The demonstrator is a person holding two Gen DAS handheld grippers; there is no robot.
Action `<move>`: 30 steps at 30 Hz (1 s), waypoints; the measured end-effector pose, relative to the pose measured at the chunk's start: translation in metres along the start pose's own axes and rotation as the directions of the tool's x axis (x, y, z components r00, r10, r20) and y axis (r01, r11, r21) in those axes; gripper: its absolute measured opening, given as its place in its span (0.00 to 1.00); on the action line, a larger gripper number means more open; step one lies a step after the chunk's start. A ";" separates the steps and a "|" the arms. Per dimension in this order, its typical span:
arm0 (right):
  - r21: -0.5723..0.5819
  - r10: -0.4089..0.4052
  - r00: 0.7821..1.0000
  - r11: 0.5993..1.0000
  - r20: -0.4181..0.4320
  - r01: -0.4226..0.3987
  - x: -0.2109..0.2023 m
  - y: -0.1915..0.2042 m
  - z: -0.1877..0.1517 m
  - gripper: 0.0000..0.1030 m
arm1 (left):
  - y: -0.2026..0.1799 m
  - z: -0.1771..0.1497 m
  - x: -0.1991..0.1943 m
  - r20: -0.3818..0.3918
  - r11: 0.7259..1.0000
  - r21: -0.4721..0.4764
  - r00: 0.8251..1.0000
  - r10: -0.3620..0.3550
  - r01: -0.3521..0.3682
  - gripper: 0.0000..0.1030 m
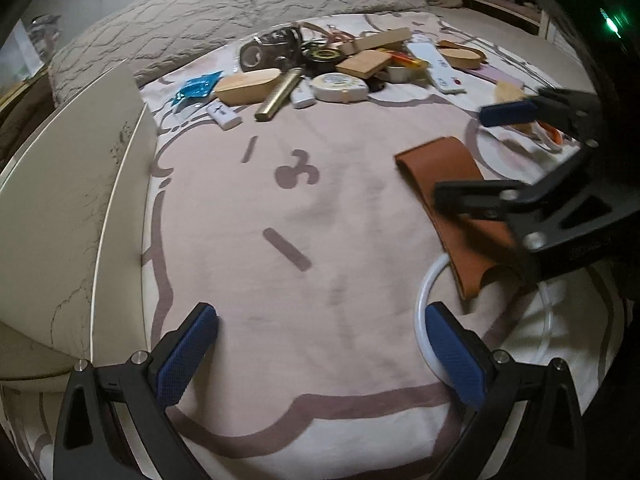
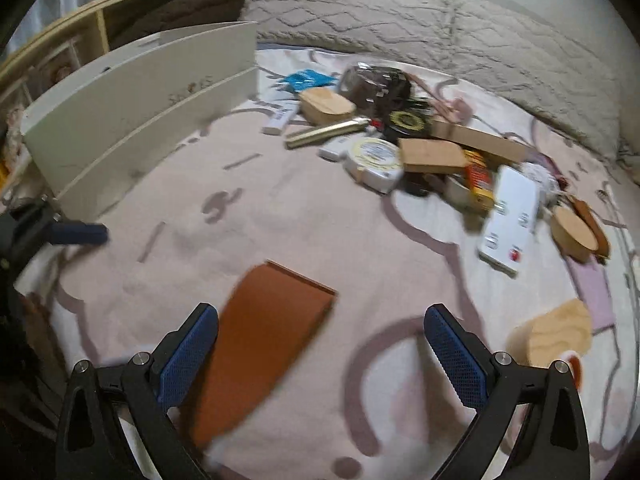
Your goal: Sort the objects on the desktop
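- Brown leather sleeve [image 1: 452, 200] in the left wrist view: it lies flat on the pink bedspread [image 1: 320, 280], right of centre, its long axis running from far-left to near-right. The right claw [image 1: 484, 152] hangs over its near-right part, one finger crossing above it; whether that finger touches the sleeve I cannot tell. The left claw [image 1: 322, 356] has its fingers wide apart and empty, with the sleeve off to its far right.
- Same view, far side: a pile of small things, among them a tape measure [image 1: 340, 87] and a white power strip [image 1: 436, 66]. A white box [image 1: 76, 184] stands at the left.
- Right wrist view: the brown leather sleeve [image 2: 256, 340] starts right beside the left finger of the right claw [image 2: 322, 356], part of it between the spread fingers, and runs away to the far right. The claw is wide apart, holding nothing.
- Judgement: the right claw is plainly the nearer one. Closing across the sleeve's short width, after sliding a little left, looks like the natural grasp.
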State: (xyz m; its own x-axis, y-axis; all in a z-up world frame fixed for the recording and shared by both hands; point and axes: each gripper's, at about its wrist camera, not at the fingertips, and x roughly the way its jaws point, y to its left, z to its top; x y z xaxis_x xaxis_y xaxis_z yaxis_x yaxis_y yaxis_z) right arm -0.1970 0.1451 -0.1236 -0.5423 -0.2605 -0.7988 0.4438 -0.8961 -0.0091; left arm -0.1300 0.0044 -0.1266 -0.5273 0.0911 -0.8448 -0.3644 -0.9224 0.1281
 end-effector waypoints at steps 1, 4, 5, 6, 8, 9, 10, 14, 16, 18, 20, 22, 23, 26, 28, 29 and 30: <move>0.015 -0.005 1.000 1.000 0.002 0.005 -0.003 -0.005 -0.003 0.99 | 0.000 0.000 0.000 0.003 1.000 -0.002 1.000 0.008 -0.008 1.00; 0.066 -0.048 0.999 0.997 0.016 0.047 -0.012 -0.023 -0.012 0.99 | -0.001 0.002 0.000 0.016 0.999 -0.010 0.999 0.037 -0.037 1.00; 0.083 -0.059 0.998 0.995 0.017 0.057 -0.015 -0.028 -0.016 0.99 | -0.002 0.002 0.001 0.020 0.999 -0.015 0.999 0.042 -0.042 1.00; 0.097 -0.067 0.998 0.993 0.018 0.065 -0.017 -0.033 -0.019 1.00 | -0.001 0.003 0.002 0.022 0.999 -0.023 0.999 0.046 -0.046 1.00; 0.121 -0.076 0.997 0.990 0.021 0.073 -0.020 -0.039 -0.023 1.00 | 0.001 0.004 0.004 0.024 0.998 -0.046 0.998 0.051 -0.050 1.00; 0.133 -0.069 0.997 0.989 0.032 0.065 -0.022 -0.040 -0.024 1.00 | 0.002 0.005 0.004 0.024 0.997 -0.057 0.998 0.054 -0.053 1.00; 0.141 -0.057 0.997 0.989 0.042 0.051 -0.023 -0.039 -0.022 1.00 | 0.002 0.006 0.004 0.024 0.997 -0.063 0.998 0.055 -0.054 1.00; 0.169 0.030 0.997 0.985 0.072 -0.042 -0.023 -0.025 -0.004 1.00 | 0.001 0.006 0.004 0.023 0.997 -0.052 0.998 0.052 -0.051 1.00; 0.158 0.035 0.998 0.987 0.052 -0.043 -0.015 -0.009 0.007 1.00 | 0.000 0.005 0.003 0.017 0.999 -0.034 0.999 0.035 -0.034 1.00; 0.122 0.020 0.999 0.992 0.026 -0.023 -0.005 0.007 0.018 1.00 | -0.002 0.004 0.002 0.012 1.000 -0.010 1.000 0.022 -0.022 1.00; 0.085 -0.014 1.000 0.996 -0.006 0.014 0.007 0.021 0.027 1.00 | -0.004 0.003 0.001 0.010 1.000 0.008 1.000 0.020 -0.020 1.00; 0.062 -0.029 0.999 0.998 -0.029 0.030 0.016 0.027 0.030 1.00 | -0.004 0.001 0.000 0.007 1.000 0.015 1.000 0.015 -0.015 1.00; 0.046 -0.043 0.998 0.998 -0.043 0.045 0.021 0.029 0.029 1.00 | -0.004 0.001 0.000 0.005 1.000 0.014 1.000 0.013 -0.013 1.00; 0.018 -0.088 0.994 0.996 -0.071 0.090 0.027 0.025 0.018 1.00 | -0.001 0.000 0.000 0.002 1.000 0.003 1.000 0.013 -0.013 1.00; 0.049 -0.057 0.995 0.997 -0.076 0.061 0.025 0.016 0.011 1.00 | 0.000 0.000 0.000 0.004 1.000 0.000 1.000 0.020 -0.020 1.00; 0.075 -0.033 0.996 0.996 -0.080 0.039 0.023 0.008 0.006 1.00 | 0.000 0.000 0.001 0.005 1.000 -0.002 1.000 0.024 -0.024 1.00; 0.086 -0.025 0.997 0.996 -0.080 0.032 0.020 0.002 0.002 1.00 | 0.000 0.001 0.001 0.006 1.000 -0.001 1.000 0.029 -0.029 1.00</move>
State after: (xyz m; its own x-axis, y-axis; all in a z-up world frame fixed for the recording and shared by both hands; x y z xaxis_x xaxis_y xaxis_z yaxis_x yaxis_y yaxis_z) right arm -0.2082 0.1370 -0.1386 -0.4946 -0.2086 -0.8437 0.3635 -0.9314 0.0172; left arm -0.1306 0.0050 -0.1269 -0.5419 0.0665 -0.8378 -0.3480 -0.9252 0.1516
